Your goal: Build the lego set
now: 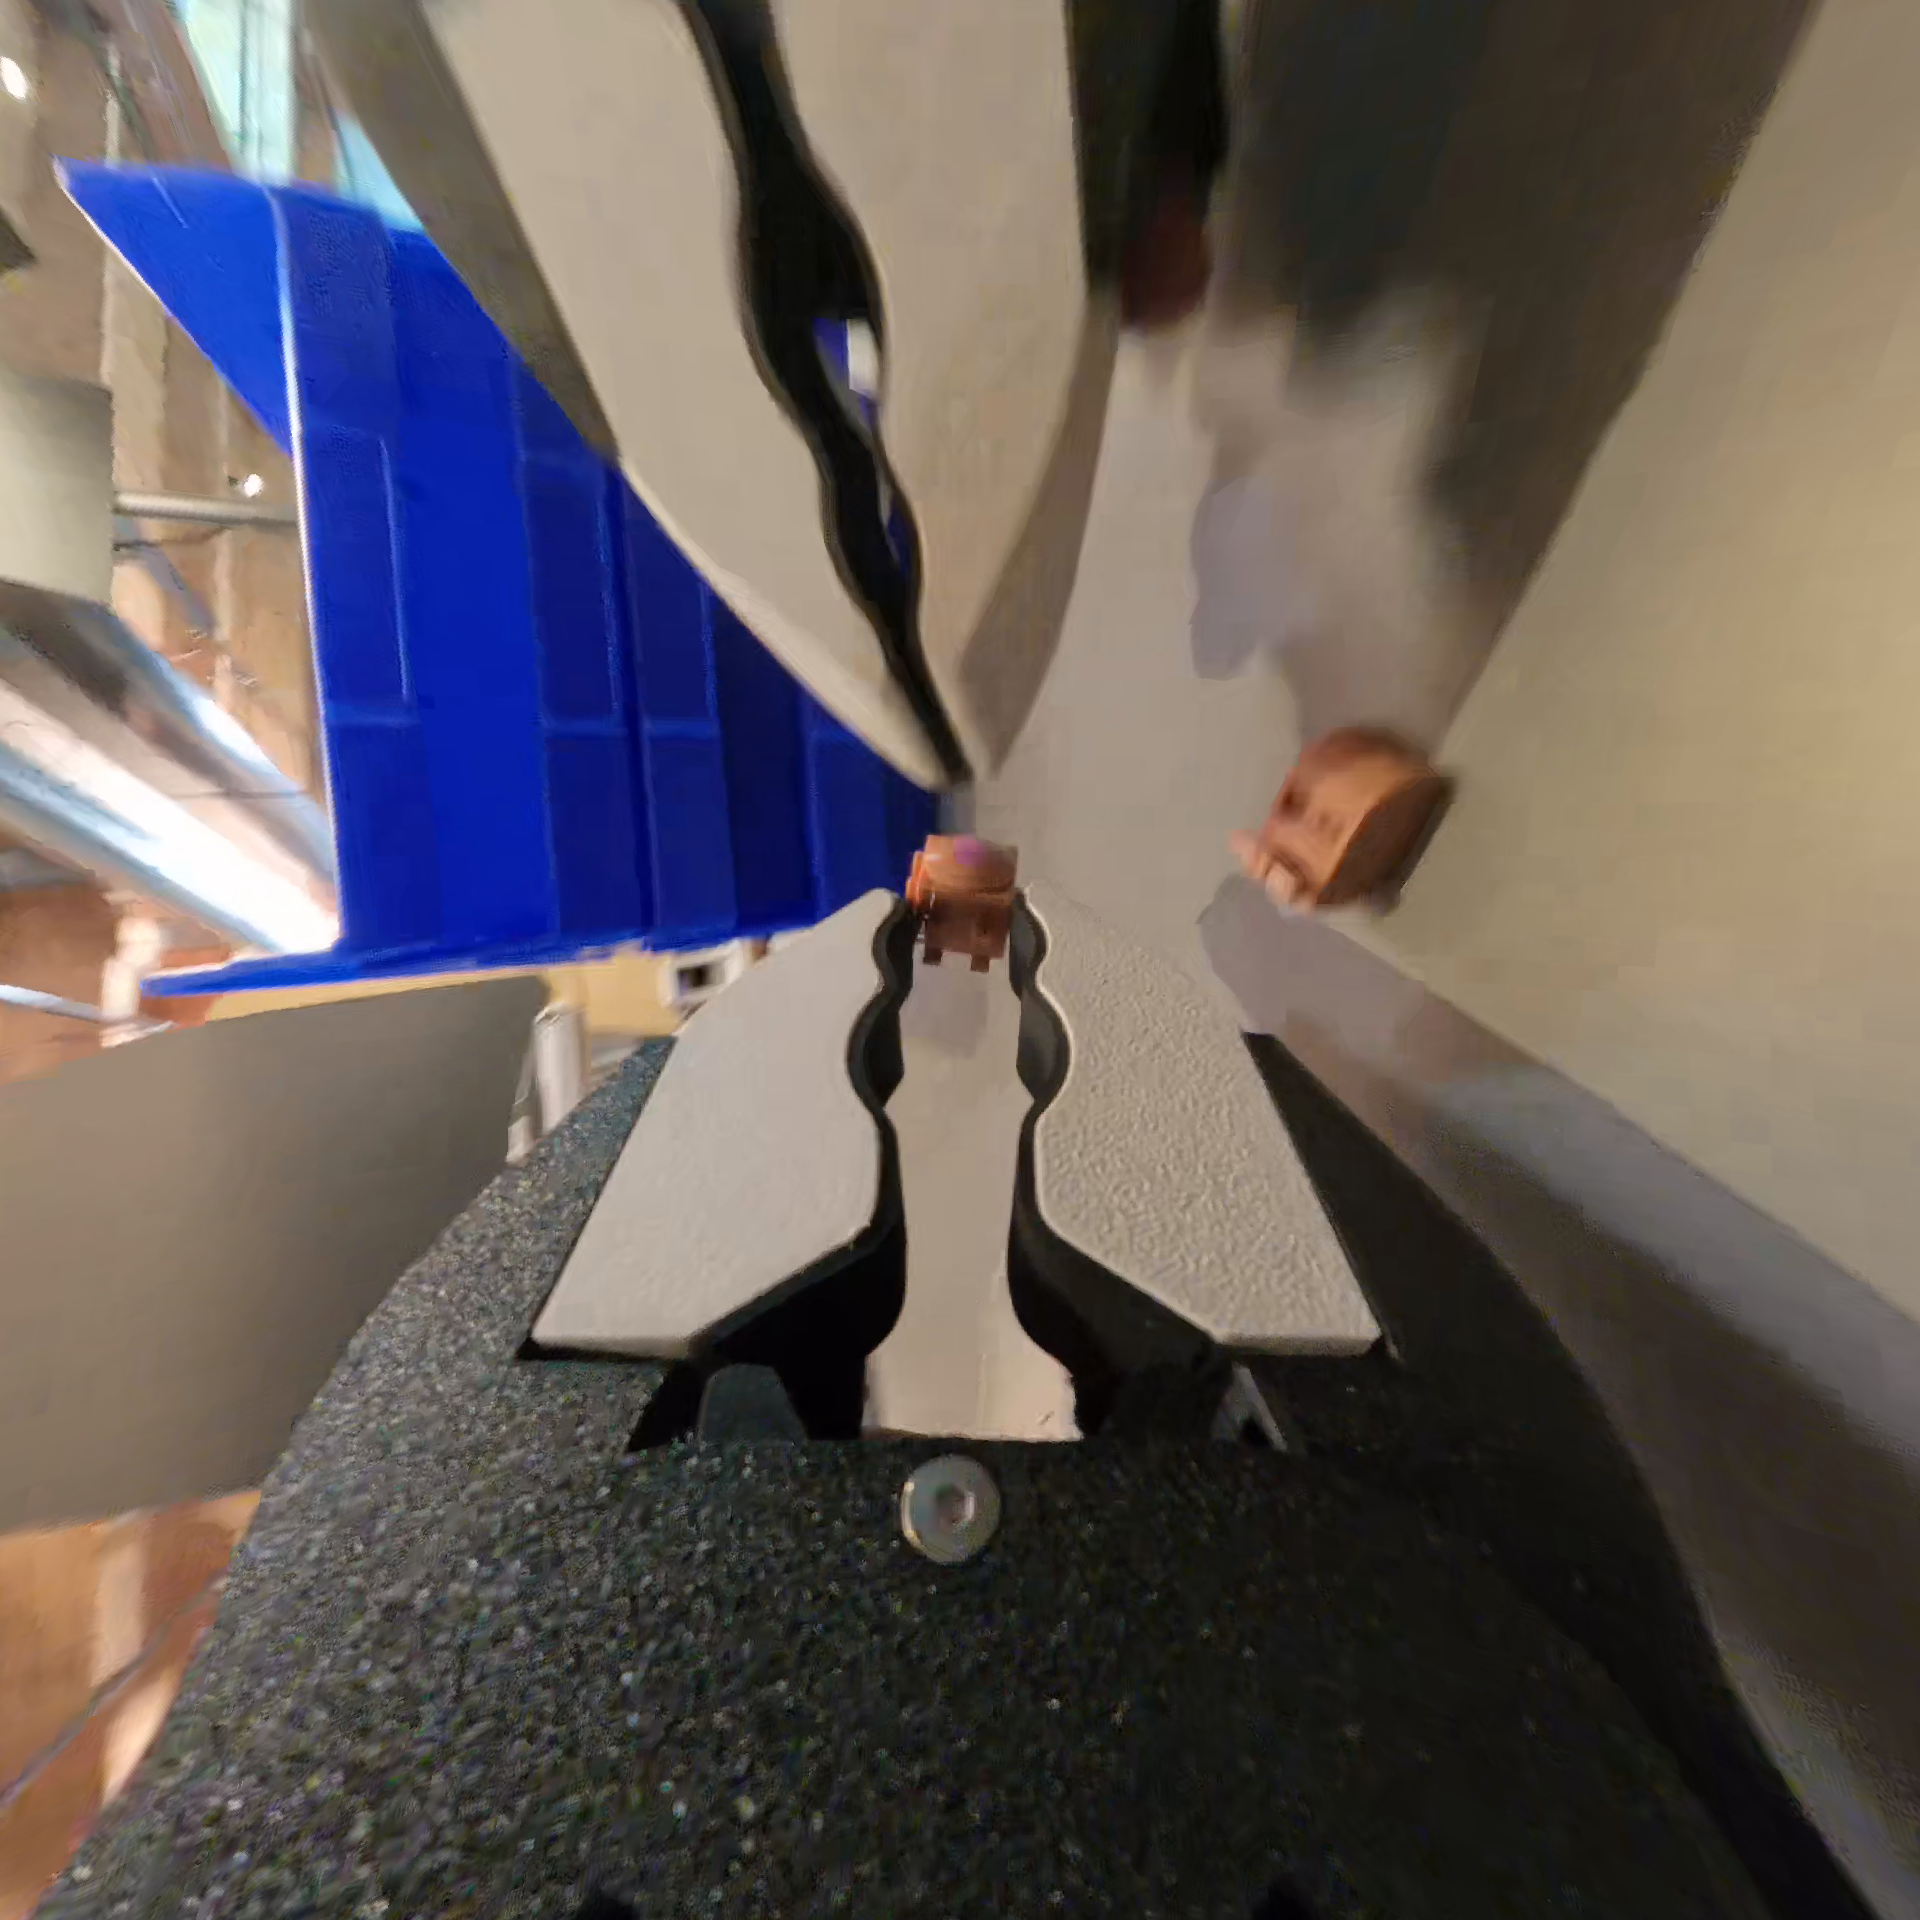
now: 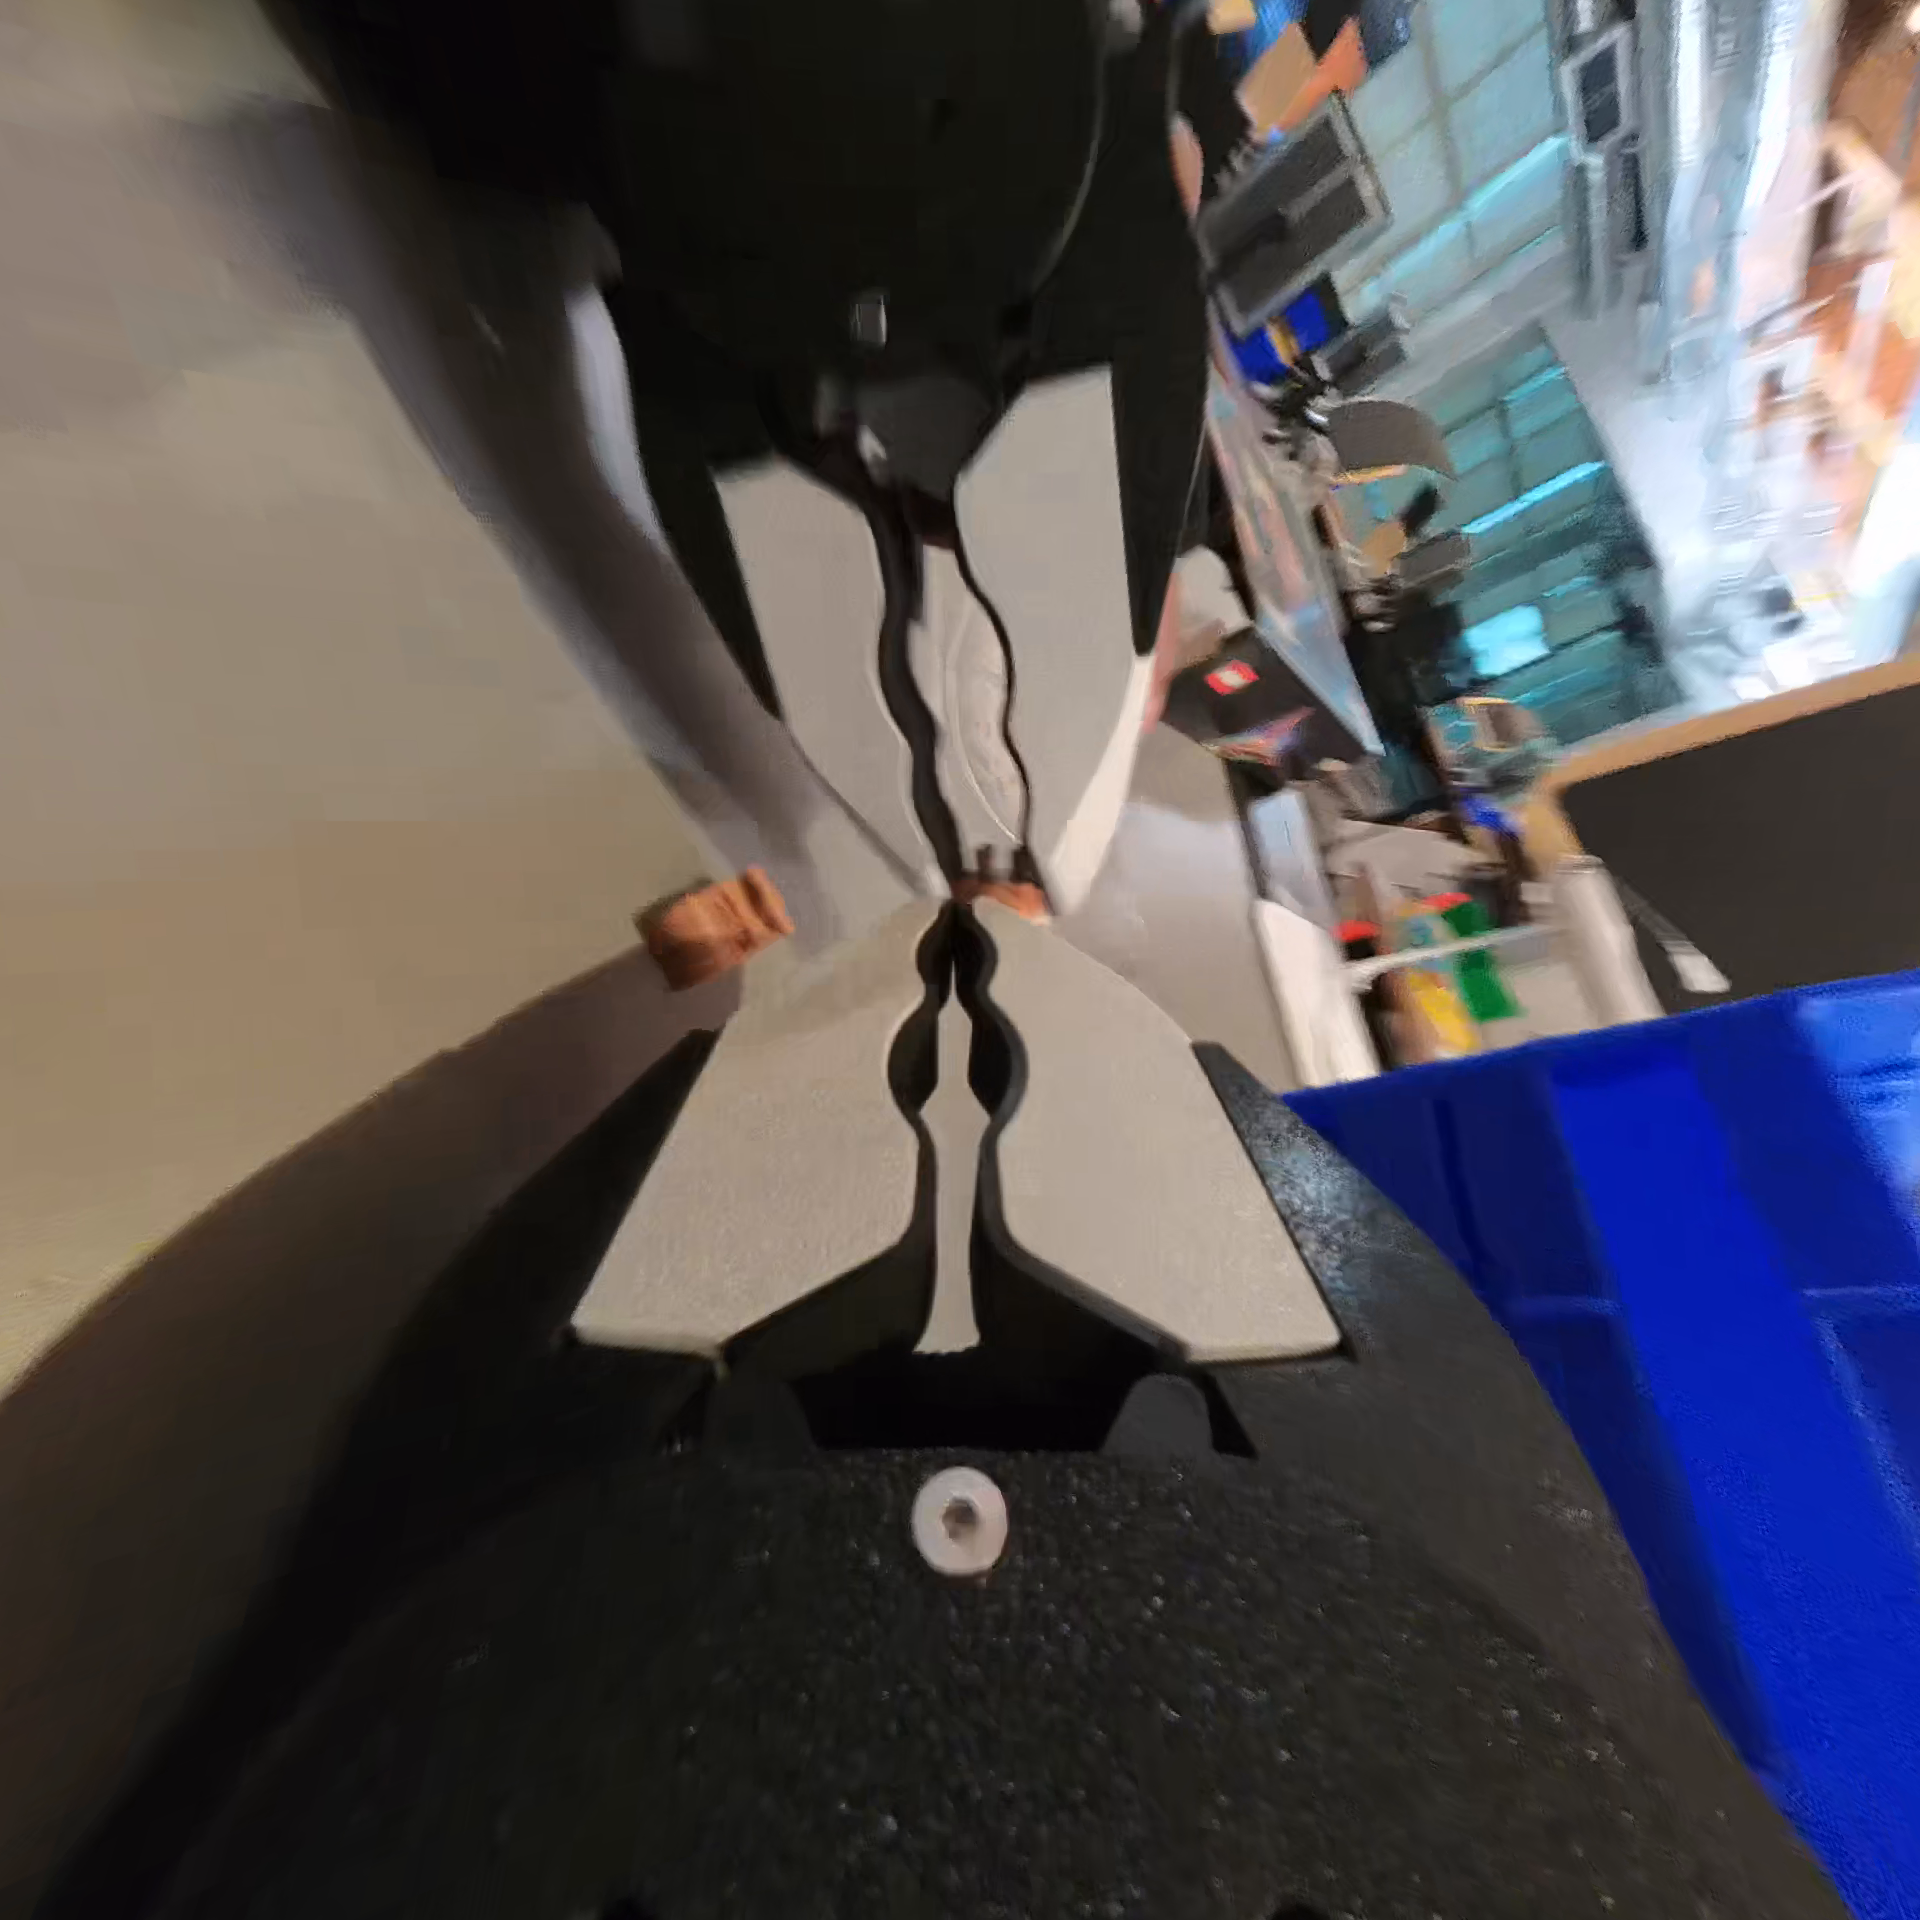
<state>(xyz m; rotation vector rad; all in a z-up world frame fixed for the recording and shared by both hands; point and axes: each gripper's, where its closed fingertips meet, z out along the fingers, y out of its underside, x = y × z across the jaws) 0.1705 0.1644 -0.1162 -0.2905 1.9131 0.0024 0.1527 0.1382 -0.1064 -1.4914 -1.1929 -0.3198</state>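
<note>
My left gripper (image 1: 961, 914) is shut on a small brown lego piece (image 1: 961, 896) with a purple spot on top, gripped at the fingertips. My right gripper (image 2: 953, 914) is shut, its pads pressed together with nothing visible between them. The two grippers point tip to tip, almost touching. In the left wrist view the right gripper (image 1: 958, 771) comes in from above. In the right wrist view the left gripper (image 2: 987, 868) holds the brown piece (image 2: 1003, 891) just beyond my right tips. A second brown blocky lego piece (image 1: 1351, 816) lies on the grey table (image 1: 1714, 727); it also shows in the right wrist view (image 2: 717, 925).
A blue bin (image 1: 499, 644) stands close beside the grippers and also shows in the right wrist view (image 2: 1662, 1247). Farther off are a colourful lego build (image 2: 1455, 966) and a dark box (image 2: 1257, 707). Both views are blurred by motion.
</note>
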